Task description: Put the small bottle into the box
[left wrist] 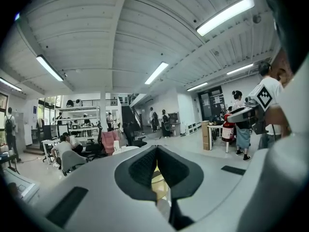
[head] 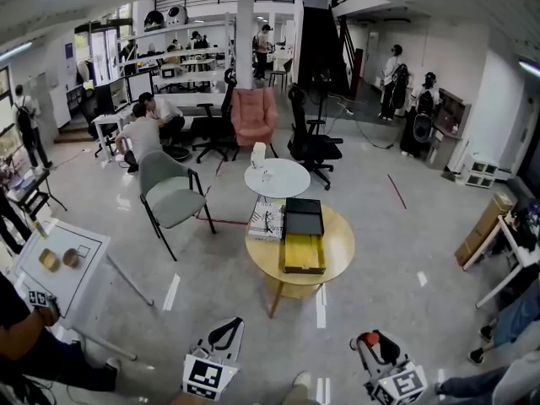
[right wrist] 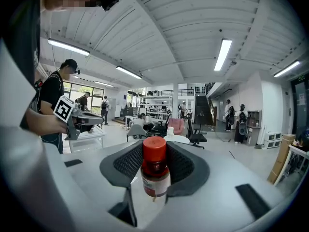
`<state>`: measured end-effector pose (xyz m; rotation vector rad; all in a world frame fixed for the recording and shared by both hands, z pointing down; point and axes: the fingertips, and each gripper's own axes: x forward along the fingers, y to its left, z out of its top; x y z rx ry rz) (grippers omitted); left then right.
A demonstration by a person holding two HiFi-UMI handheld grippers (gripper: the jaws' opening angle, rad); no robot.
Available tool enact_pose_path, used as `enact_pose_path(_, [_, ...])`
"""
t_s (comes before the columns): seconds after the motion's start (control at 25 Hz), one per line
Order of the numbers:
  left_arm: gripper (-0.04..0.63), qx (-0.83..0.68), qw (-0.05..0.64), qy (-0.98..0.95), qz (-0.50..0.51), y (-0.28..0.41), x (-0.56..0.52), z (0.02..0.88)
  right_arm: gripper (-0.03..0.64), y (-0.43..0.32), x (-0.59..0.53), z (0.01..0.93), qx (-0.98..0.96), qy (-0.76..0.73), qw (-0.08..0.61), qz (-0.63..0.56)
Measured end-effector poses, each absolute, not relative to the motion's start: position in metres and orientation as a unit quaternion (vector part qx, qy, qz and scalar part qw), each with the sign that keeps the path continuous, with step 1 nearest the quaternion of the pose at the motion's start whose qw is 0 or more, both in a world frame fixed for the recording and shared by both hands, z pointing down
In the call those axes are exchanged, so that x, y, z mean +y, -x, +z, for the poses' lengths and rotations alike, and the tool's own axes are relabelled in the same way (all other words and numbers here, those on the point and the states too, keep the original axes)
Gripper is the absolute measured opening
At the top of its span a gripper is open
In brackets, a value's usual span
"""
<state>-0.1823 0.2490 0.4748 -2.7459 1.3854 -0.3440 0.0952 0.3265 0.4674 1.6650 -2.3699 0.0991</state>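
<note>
My right gripper (right wrist: pixel 155 166) is shut on a small bottle (right wrist: pixel 155 170) that stands upright between the pads, with a red cap and a white label. In the head view the right gripper (head: pixel 372 342) is at the bottom right, the red cap showing at its tip. At the bottom centre, my left gripper (head: pixel 226 332) holds nothing. Seen from its own camera, the left gripper (left wrist: pixel 155 153) has its jaws together. An open yellow box (head: pixel 303 252) and a black box (head: pixel 304 217) lie on a round yellow table (head: pixel 337 247), well ahead of both grippers.
A stack of books (head: pixel 267 220) lies on the yellow table beside the boxes. Behind it stands a small white round table (head: pixel 278 178). A grey chair (head: pixel 167 191) stands to the left, and a white table (head: pixel 59 264) at the near left. People stand and sit around the room.
</note>
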Motion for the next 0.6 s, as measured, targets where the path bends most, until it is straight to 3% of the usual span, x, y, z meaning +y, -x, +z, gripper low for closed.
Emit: enact_pose_path(0.6, [0.018, 0.458, 0.007, 0.881, -0.119, 0.123, 0.164, 0.491, 0.158, -0.153, 0.237, 0.491, -0.823, -0.55, 0.13, 0.059])
